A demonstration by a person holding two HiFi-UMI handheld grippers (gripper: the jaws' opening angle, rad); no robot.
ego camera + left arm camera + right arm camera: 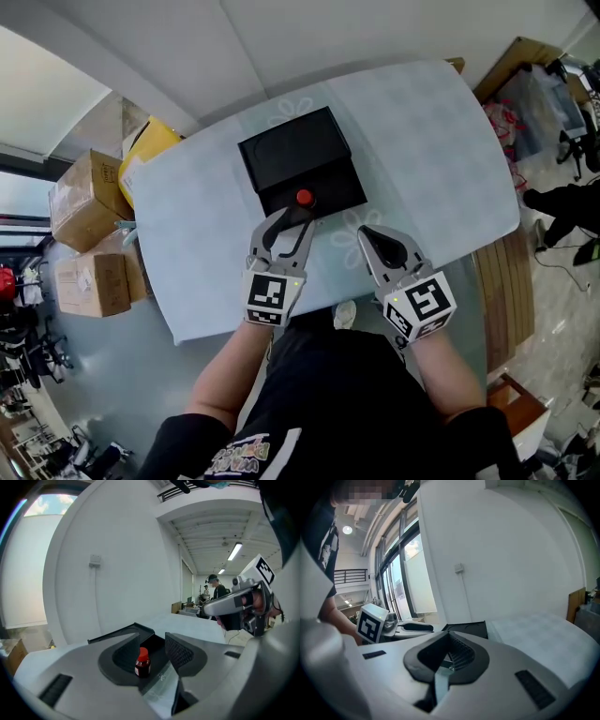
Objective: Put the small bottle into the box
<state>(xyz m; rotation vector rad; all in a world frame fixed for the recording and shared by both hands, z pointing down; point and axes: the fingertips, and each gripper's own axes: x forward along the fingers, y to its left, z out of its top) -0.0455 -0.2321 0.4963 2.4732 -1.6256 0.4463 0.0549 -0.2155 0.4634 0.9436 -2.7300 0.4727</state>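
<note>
A small dark bottle with a red cap [304, 198] [142, 662] stands upright inside the open black box [337, 187] [123, 632] on the light blue table [422, 141]. My left gripper [295, 221] [152, 645] reaches over the box's near edge. It is open, its jaws stand on either side of the bottle and neither pad touches it. My right gripper [367, 233] [448, 654] hovers over the table just right of the box, shut, with nothing between its jaws. The right gripper view shows the black box [468, 629] just beyond the jaws.
The box's lid [292, 145] lies open on the far side. Cardboard boxes [84, 197] and a yellow bag [150, 141] stand on the floor to the left of the table. A wooden bench [506, 272] runs along the right. A person [218, 590] stands far off.
</note>
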